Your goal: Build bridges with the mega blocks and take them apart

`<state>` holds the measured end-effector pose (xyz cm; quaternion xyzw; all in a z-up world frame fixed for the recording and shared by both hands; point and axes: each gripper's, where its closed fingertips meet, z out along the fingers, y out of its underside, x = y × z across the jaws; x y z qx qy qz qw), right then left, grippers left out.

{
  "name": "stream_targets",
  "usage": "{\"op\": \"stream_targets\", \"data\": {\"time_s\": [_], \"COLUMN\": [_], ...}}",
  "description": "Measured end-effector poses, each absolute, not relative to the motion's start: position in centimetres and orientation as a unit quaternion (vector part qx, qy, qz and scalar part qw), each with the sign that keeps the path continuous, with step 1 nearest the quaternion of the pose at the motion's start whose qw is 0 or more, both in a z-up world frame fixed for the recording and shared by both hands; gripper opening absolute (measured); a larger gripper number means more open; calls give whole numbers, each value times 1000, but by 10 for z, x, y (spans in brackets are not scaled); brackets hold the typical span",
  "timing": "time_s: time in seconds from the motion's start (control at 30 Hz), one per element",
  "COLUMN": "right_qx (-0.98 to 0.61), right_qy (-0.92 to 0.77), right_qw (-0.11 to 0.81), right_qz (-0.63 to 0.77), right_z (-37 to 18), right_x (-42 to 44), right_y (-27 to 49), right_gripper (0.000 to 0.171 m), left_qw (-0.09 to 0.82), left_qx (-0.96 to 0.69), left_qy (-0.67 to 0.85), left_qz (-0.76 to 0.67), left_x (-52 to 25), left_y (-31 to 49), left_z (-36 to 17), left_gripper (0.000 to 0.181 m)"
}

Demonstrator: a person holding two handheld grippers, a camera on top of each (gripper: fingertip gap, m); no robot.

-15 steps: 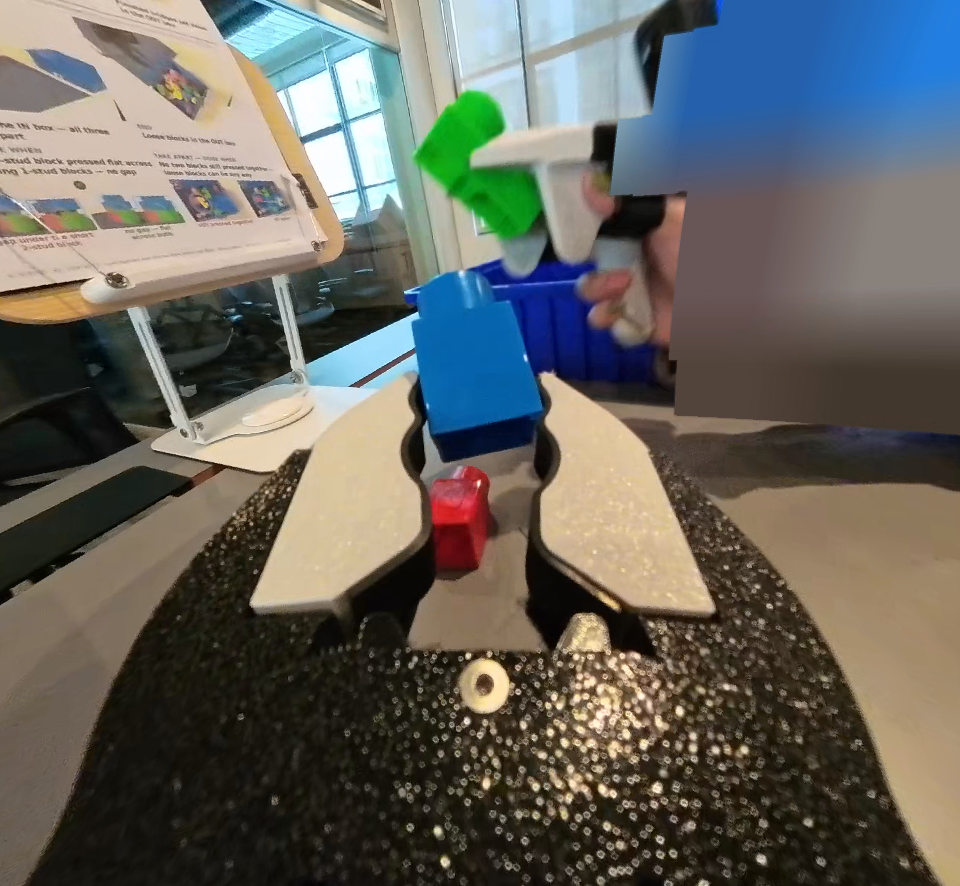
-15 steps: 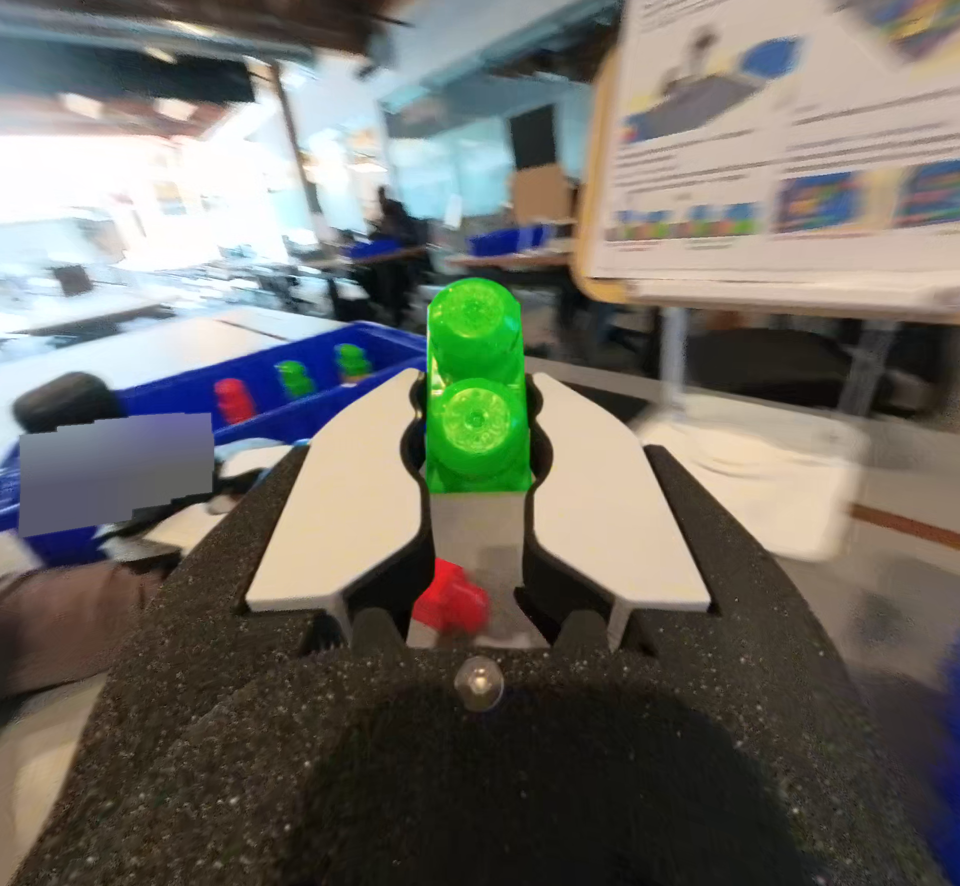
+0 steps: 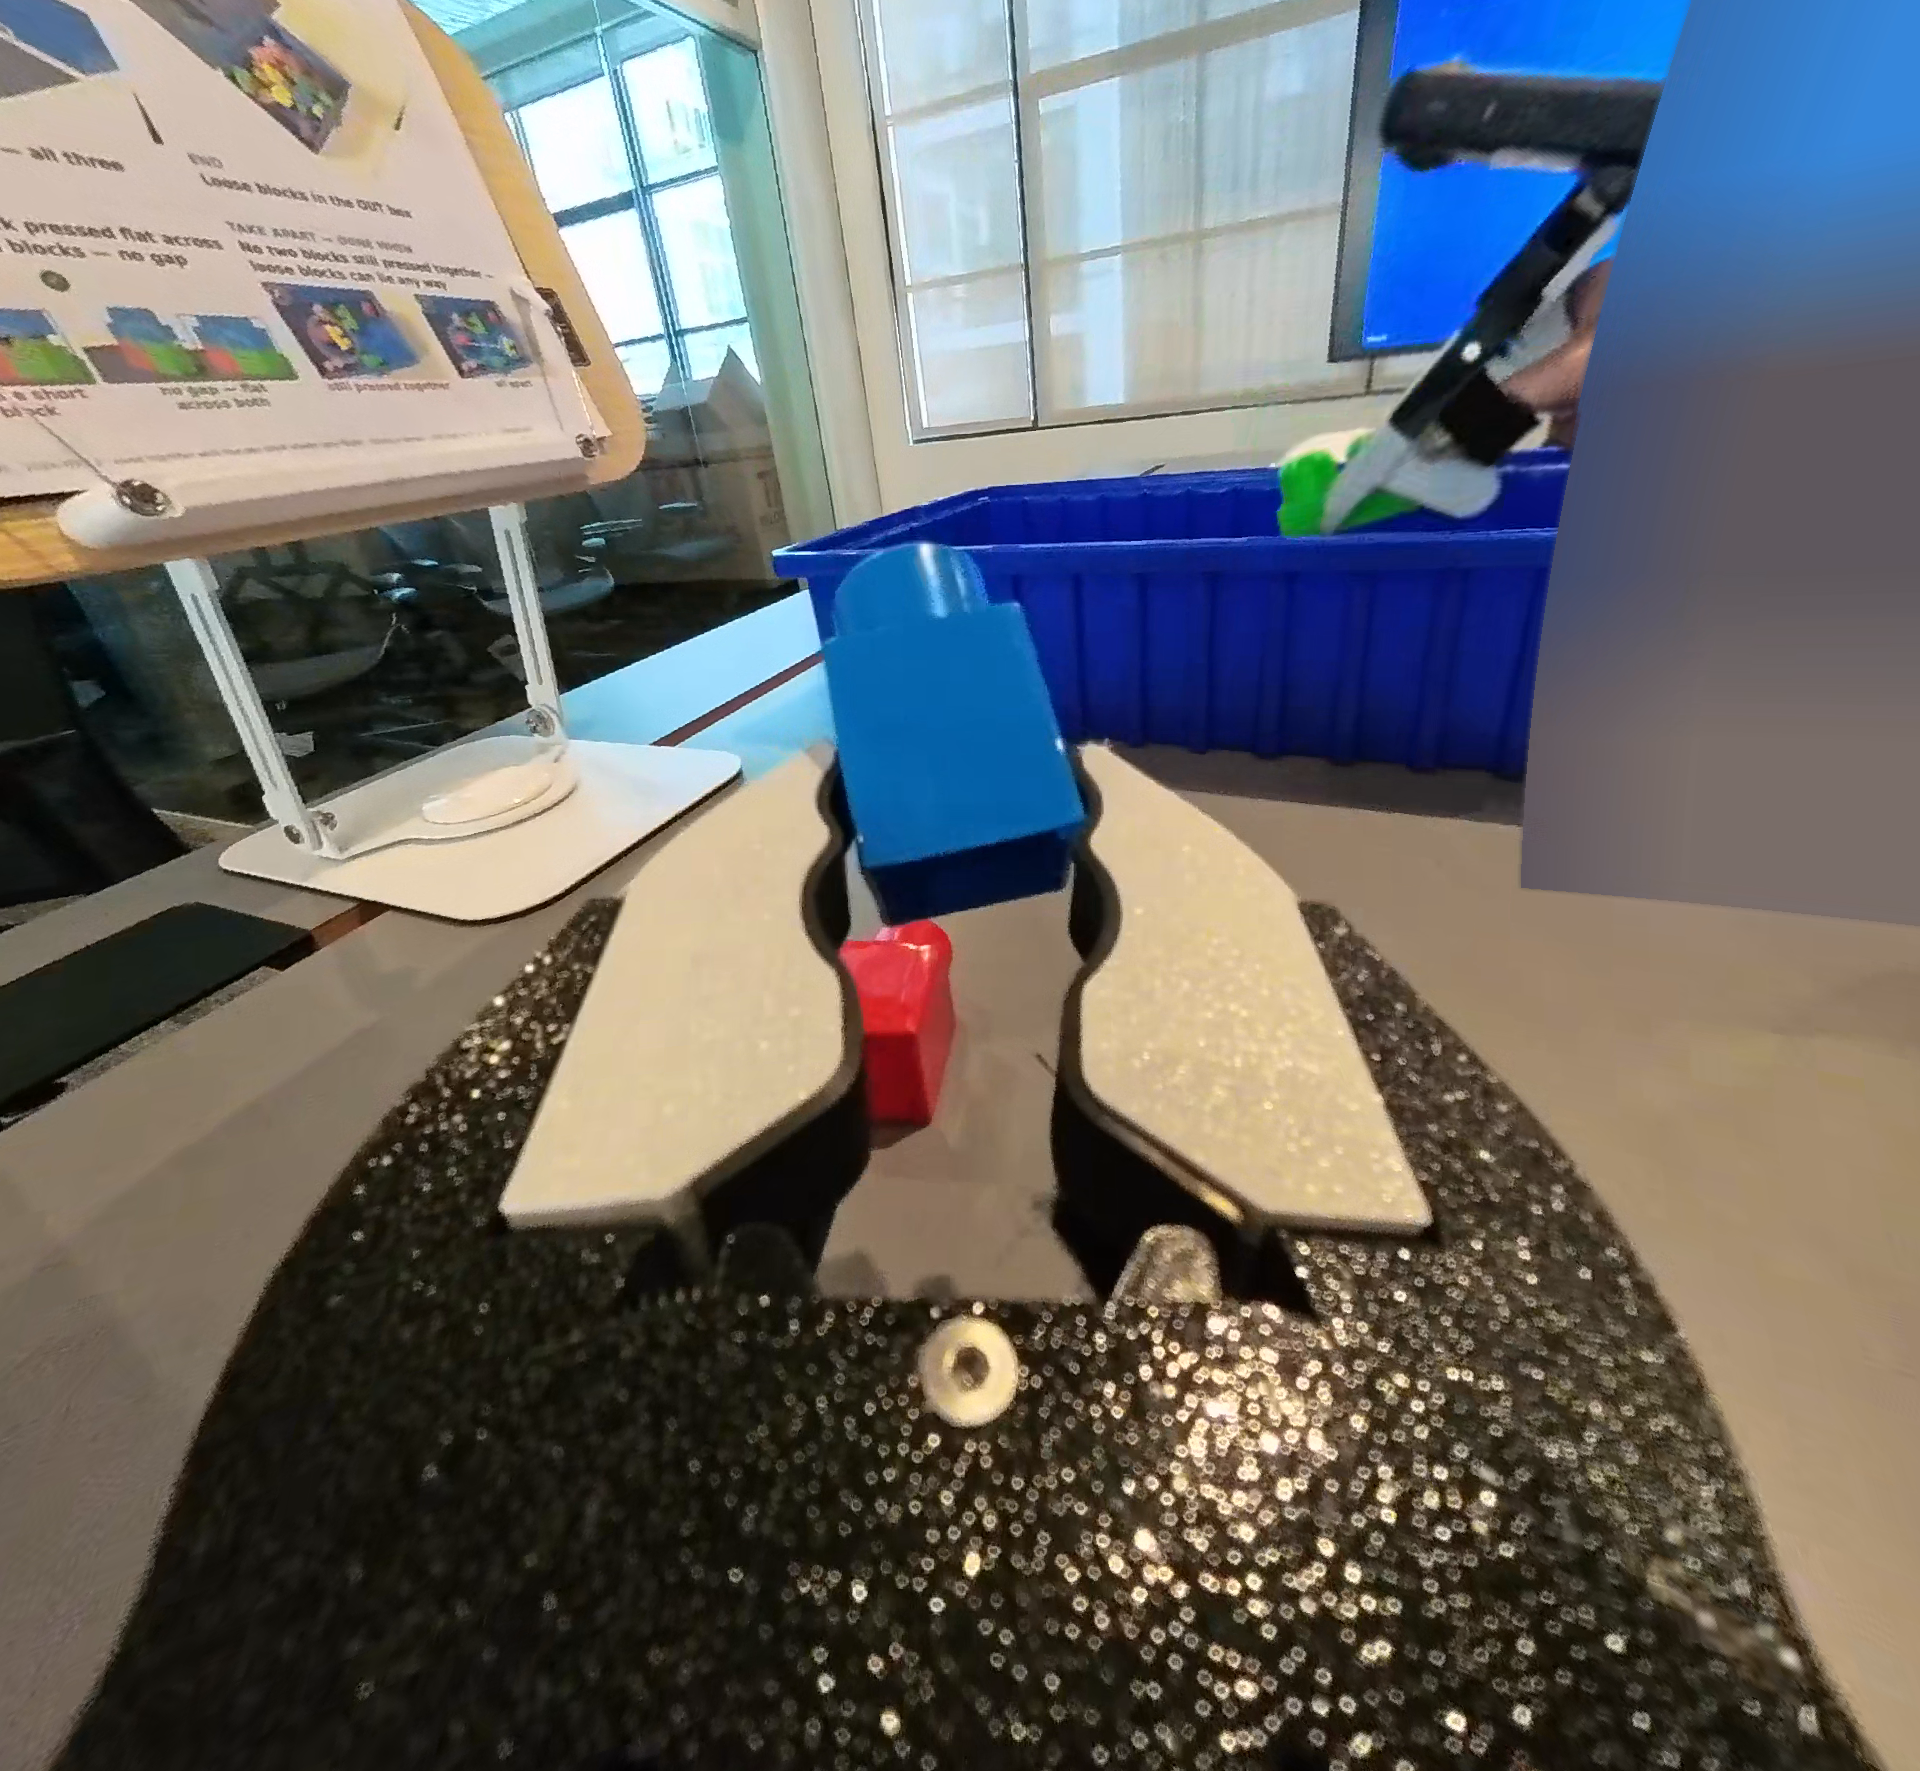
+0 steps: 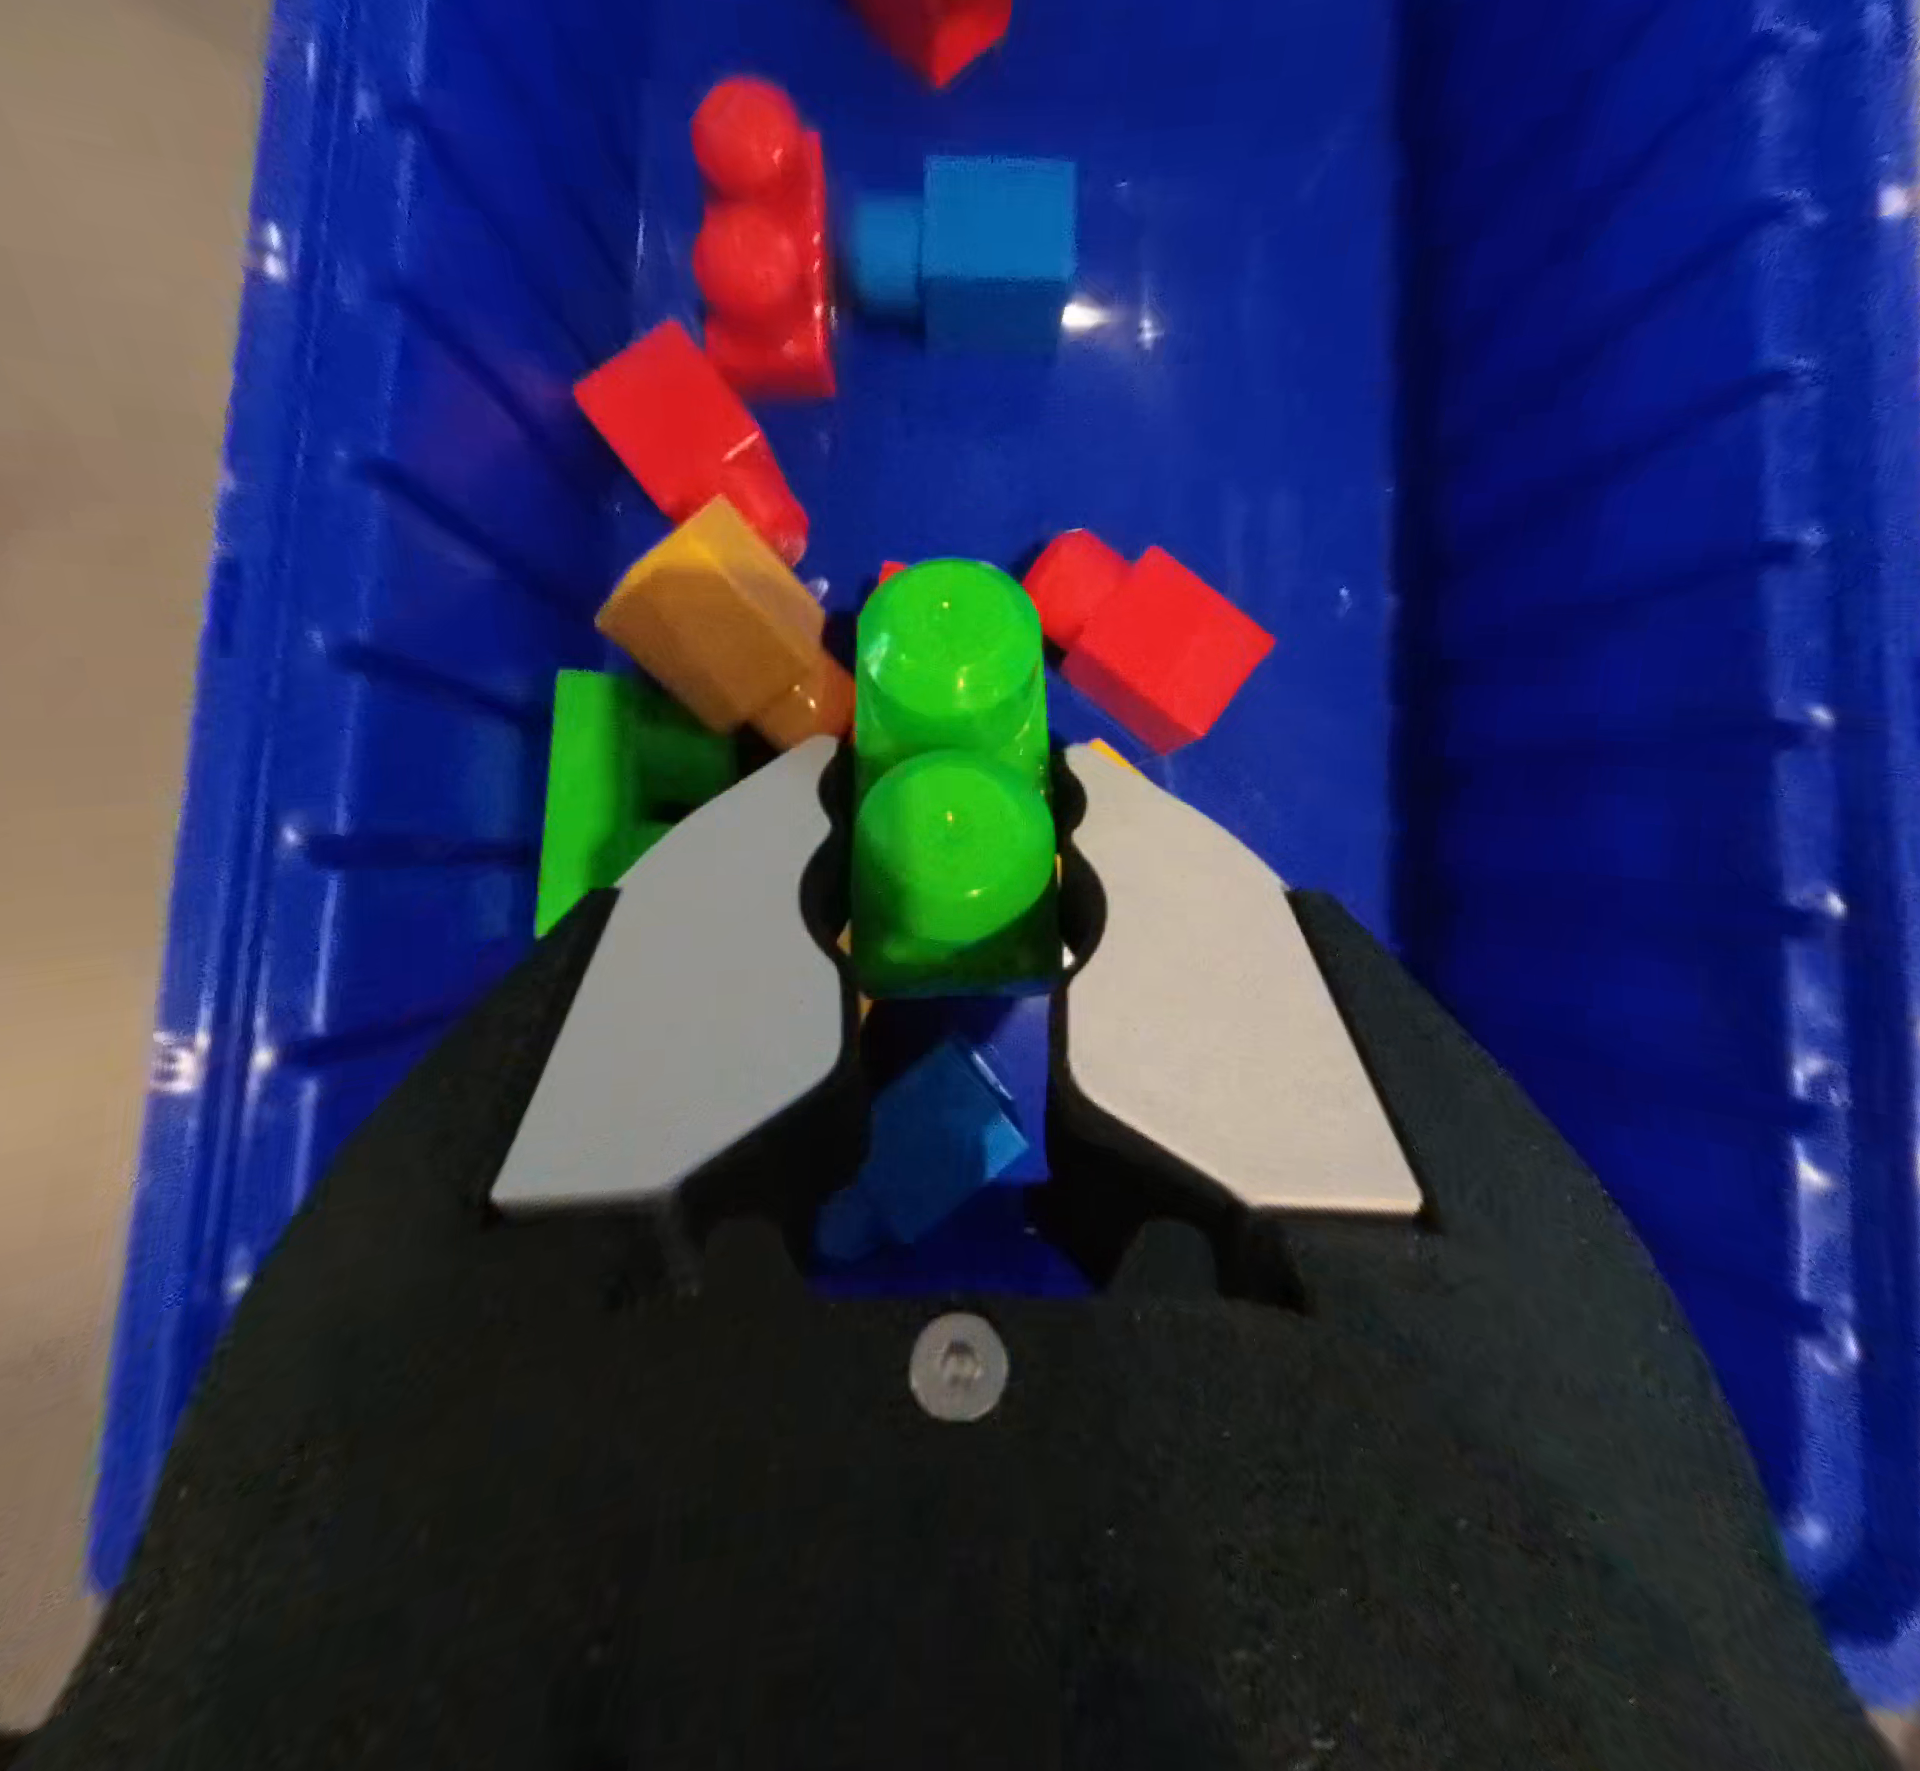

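Observation:
My left gripper [image 3: 951,776] is shut on a blue one-stud block [image 3: 940,724], held tilted above the grey table. A small red block [image 3: 902,1020] lies on the table below it, between the fingers. My right gripper [image 4: 951,786] is shut on a green two-stud block [image 4: 948,776] and points down into the blue bin [image 4: 1558,578]. In the left wrist view the right gripper [image 3: 1382,480] with the green block [image 3: 1311,485] sits over the bin's rim [image 3: 1143,516] at the far right.
The bin holds several loose blocks: red [image 4: 1153,646], blue [image 4: 977,251], orange [image 4: 717,625], green [image 4: 597,786]. An instruction board on a white stand [image 3: 468,817] stands at the left of the table. A person's hand holds the right gripper. Windows and a blue screen are behind. One gripper's finger ends stand about 35 cm off the other's.
My right gripper has swung from high in the air down into the blue bin, still holding the green block. My left gripper holds the blue block much as before.

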<state>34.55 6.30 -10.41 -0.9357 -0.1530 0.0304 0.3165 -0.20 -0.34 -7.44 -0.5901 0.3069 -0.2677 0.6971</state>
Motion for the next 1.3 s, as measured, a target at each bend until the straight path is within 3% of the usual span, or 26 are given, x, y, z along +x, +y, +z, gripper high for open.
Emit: {"op": "stream_targets", "data": {"time_s": [0.1,0.2,0.3,0.5,0.63,0.67,0.7,0.8,0.97,1.13,1.3], "right_qx": [-935,-894,-777,-721,-719,-720,-728,-722,-729,-799,-871], "right_qy": [-187,-243,-380,-448,-396,-386,-374,-365,-348,-275,-190], "right_qw": [300,375,462,354,291,274,268,272,382,486,453], "right_qz": [15,18,196,393,491,507,508,521,449,223,21], "right_z": [-111,-77,-36,-65,-71,-72,-75,-69,-34,-8,-30], "right_x": [335,287,160,23,-6,-8,-7,-1,52,173,289], "right_y": [60,62,30,-23,-29,-30,-27,-26,-1,41,56], "right_gripper": [66,88,74,87,67,54,40,37,37,37,37], "left_qw": [698,700,704,707,706,707,709,734,770,779,772], "left_qx": [-588,-584,-578,-567,-559,-557,-551,-533,-505,-499,-505], "left_qy": [314,321,329,368,393,397,401,388,368,368,378], "left_qz": [-262,-257,-247,-209,-184,-181,-182,-160,-127,-93,-81], "left_x": [0,1,3,12,19,20,20,17,11,11,15], "left_y": [-5,-6,-8,-14,-18,-19,-20,-19,-13,-10,-8], "left_z": [-75,-75,-74,-79,-82,-83,-82,-75,-65,-64,-68], "left_gripper": [39,39,39,39,39,39,39,37,79,102,113]}}
